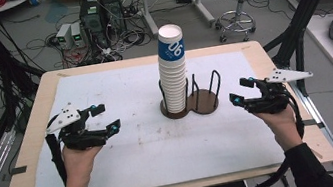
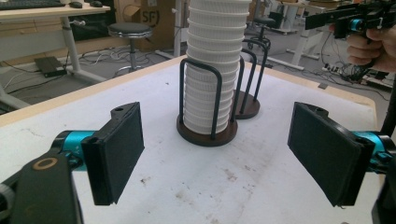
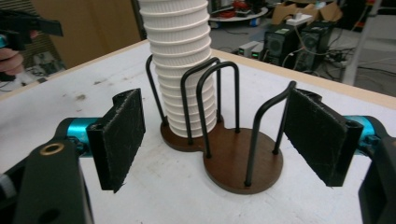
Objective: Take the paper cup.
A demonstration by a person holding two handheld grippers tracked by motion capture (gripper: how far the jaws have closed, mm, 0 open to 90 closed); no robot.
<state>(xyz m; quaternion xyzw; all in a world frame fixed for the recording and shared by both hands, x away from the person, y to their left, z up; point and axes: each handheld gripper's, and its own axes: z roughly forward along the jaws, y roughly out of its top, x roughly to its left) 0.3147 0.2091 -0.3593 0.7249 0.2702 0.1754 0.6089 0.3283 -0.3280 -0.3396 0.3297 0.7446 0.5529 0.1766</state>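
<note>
**Between both tongs: cup stack waiting, nothing gripped yet**

Beneath both tongs, white-covered surface (image 1: 129,160), bare apart from the holder. Midway between left tongs (image 1: 105,117) and right tongs (image 1: 240,91), well apart from each: twin-ring wire holder (image 1: 205,101) on dark round bases. Nearer the left tongs, tall stack of paper cups (image 1: 174,72) upright in one ring, blue-printed cup on top; nearer the right tongs, second ring standing empty. Both tongs about half open, holding nothing, pointed inward at the holder.

Judged step: approach, before any grasp. Next move likely calls for raising one pair to the top cup, closing gently on its wall, lifting straight up; other pair perhaps steadying the stack against tipping.
</note>
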